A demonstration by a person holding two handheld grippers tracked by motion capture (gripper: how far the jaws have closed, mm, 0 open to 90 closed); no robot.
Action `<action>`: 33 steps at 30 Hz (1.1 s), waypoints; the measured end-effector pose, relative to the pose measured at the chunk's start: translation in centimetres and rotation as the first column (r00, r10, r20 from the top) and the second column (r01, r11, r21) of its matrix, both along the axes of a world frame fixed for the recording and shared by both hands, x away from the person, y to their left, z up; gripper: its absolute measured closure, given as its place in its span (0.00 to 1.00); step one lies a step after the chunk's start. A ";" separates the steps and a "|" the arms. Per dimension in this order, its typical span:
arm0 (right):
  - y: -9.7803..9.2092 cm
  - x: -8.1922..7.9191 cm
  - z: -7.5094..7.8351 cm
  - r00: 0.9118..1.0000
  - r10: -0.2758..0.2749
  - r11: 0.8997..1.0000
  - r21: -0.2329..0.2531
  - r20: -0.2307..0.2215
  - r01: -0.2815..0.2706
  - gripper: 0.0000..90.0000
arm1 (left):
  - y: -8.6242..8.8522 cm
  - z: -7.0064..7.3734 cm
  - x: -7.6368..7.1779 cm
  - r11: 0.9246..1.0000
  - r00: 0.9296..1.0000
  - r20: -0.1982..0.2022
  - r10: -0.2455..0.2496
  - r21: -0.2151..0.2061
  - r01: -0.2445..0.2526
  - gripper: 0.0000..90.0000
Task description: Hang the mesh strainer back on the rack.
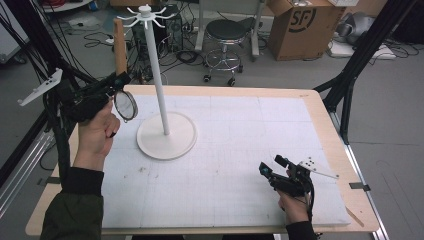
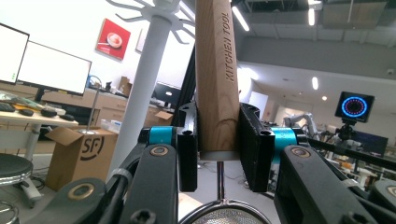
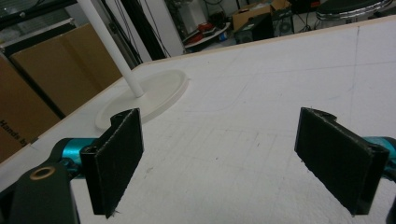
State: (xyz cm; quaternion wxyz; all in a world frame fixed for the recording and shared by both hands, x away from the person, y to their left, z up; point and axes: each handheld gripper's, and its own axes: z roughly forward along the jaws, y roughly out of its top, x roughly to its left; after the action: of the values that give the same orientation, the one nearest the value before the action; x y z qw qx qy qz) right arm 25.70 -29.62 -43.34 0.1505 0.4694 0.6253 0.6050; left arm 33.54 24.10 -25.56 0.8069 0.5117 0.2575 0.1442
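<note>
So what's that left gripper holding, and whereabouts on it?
The left gripper is shut on a kitchen strainer, gripping its wooden handle near the lower end. The right gripper is open and holds nothing.

Open white mat [image 1: 240, 150] across the table's middle, right half and near edge: free passage for the right gripper [image 1: 278, 169]. Blocked near the far left corner by the white hook stand [image 1: 159, 75], pole upright, round base [image 1: 166, 136] just right of the left gripper [image 1: 117, 82].
</note>
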 end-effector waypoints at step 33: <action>-0.5 0.1 -0.1 1.000 -0.018 1.000 0.003 0.007 0.018 0.16 | -0.8 -0.5 2.4 0.998 0.998 -0.066 -0.014 0.053 0.017 0.79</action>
State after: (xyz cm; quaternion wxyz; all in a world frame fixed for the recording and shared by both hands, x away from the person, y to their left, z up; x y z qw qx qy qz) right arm 25.81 -30.07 -43.40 0.1574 0.4732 0.6197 0.6060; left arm 35.96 23.29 -26.06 0.7851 0.5395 0.2760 0.1280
